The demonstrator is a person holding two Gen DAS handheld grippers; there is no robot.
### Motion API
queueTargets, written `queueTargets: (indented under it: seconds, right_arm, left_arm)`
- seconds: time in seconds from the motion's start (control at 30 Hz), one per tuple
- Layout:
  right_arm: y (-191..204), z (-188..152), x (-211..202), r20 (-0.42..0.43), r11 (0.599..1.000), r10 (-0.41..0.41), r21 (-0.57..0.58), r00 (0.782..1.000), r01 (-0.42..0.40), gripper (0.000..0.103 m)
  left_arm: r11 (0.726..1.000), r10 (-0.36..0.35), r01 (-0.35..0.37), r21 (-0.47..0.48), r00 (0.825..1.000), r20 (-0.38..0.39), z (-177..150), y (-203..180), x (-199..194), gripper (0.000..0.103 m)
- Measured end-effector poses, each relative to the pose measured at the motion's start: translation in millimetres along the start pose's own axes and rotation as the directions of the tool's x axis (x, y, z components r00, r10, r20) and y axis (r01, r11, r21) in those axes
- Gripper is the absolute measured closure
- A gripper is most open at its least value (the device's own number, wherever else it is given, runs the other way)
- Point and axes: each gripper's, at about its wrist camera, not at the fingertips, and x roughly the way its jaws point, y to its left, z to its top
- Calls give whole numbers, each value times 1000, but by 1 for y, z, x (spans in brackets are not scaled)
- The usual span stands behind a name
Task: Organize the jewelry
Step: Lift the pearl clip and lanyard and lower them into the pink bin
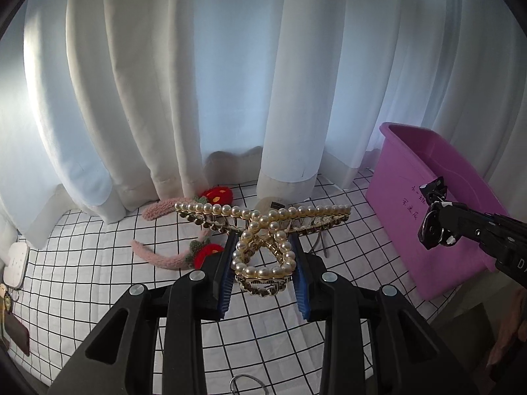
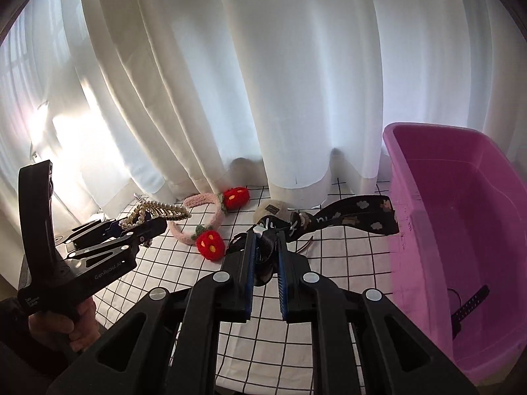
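My left gripper [image 1: 263, 247] is shut on a gold pearl hair claw [image 1: 263, 230], held above the checked cloth; it also shows in the right wrist view [image 2: 154, 214]. My right gripper [image 2: 266, 237] is shut on a black patterned headband [image 2: 355, 214], lifted just left of the purple bin [image 2: 461, 230]. A pink fuzzy headband with red strawberries [image 2: 210, 223] lies on the cloth between the two grippers, also seen in the left wrist view [image 1: 184, 227].
The purple bin [image 1: 425, 204] stands at the right and holds a dark strap [image 2: 467, 306]. White curtains hang behind. A beige round item [image 2: 273, 212] lies by the curtain. A white object [image 1: 14, 263] and a brown tag [image 1: 13, 329] lie at far left.
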Motion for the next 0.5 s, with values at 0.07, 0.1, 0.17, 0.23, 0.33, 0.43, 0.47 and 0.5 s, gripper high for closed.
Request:
queueTargets:
  seconds: [0.07,0.1,0.17,0.23,0.33,0.43,0.47,0.5]
  right_arm:
    - [-15,5,-14,30,1000,-13,17,999,13,91]
    - [-23,8,-21,45,999,-25,26,999,24,91]
    - [-40,12,-34,73,998,-55,44,996,52,91]
    - [-62,13,-47,97,994,-90,68,991,83,91]
    - [-96,13,-64,114,986,-139,112,984,126,91]
    - [-129,11,-74,116,974,-186,153,976,167,91]
    - [-140,9,-77,114,970,-199,165,973,179,91]
    - [-150,8,-79,110,966,-210,178,971,189,91]
  left_arm:
    - [999,-33,33,24,999,10,11,-19,0,73]
    - [998,-51,50,39,999,15,16,-30,1,73]
    - [994,-85,83,73,996,25,26,-52,3,73]
    - [987,-126,122,107,991,34,36,-77,5,73]
    - [973,-184,175,151,982,42,51,-114,12,73]
    - [957,-237,229,178,971,28,65,-150,22,73]
    - [951,-254,246,185,967,21,69,-161,26,73]
    - [945,-270,263,192,963,12,74,-173,31,73]
